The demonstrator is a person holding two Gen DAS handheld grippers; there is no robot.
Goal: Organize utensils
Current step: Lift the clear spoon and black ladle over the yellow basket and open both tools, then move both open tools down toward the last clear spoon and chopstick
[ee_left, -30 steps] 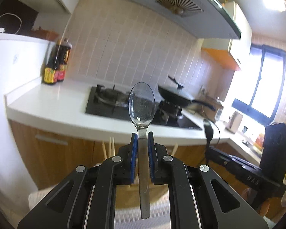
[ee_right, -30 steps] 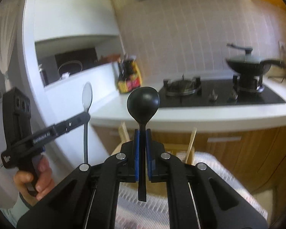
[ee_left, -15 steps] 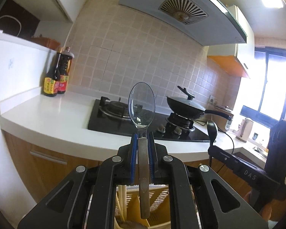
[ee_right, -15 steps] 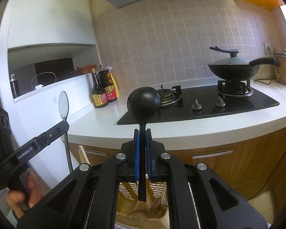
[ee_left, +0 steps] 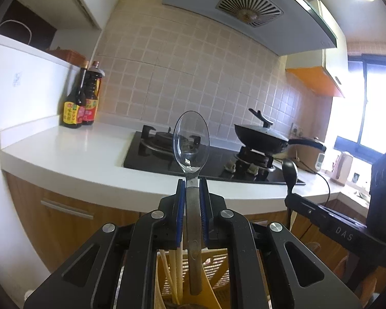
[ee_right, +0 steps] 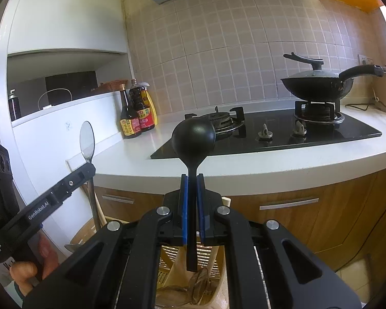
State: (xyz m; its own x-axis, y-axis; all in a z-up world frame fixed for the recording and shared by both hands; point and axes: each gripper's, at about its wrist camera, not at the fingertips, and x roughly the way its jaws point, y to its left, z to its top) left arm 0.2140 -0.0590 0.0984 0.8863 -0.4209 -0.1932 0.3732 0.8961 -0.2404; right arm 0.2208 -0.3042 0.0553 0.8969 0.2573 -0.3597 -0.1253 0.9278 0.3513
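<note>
My left gripper (ee_left: 192, 184) is shut on a metal spoon (ee_left: 191, 141), held upright with the bowl up and the handle end hanging over a slotted beige utensil holder (ee_left: 213, 270) that holds chopsticks (ee_left: 178, 265). My right gripper (ee_right: 192, 180) is shut on a black spoon (ee_right: 193, 139), also upright, its handle end hanging into the same holder (ee_right: 211, 262). The left gripper and metal spoon (ee_right: 87, 141) show at the left of the right wrist view. The right gripper and black spoon (ee_left: 289, 172) show at the right of the left wrist view.
A white counter (ee_left: 72, 154) with a black gas hob (ee_right: 270, 131) lies ahead. A lidded black wok (ee_right: 319, 83) sits on the right burner. Sauce bottles (ee_right: 136, 118) stand at the counter's left end. Wooden cabinet doors (ee_right: 296, 211) are below.
Both grippers have come down and in toward the utensil holder, each still gripping its spoon. The holder now shows under both sets of fingers and the handle ends hang lower over it.
</note>
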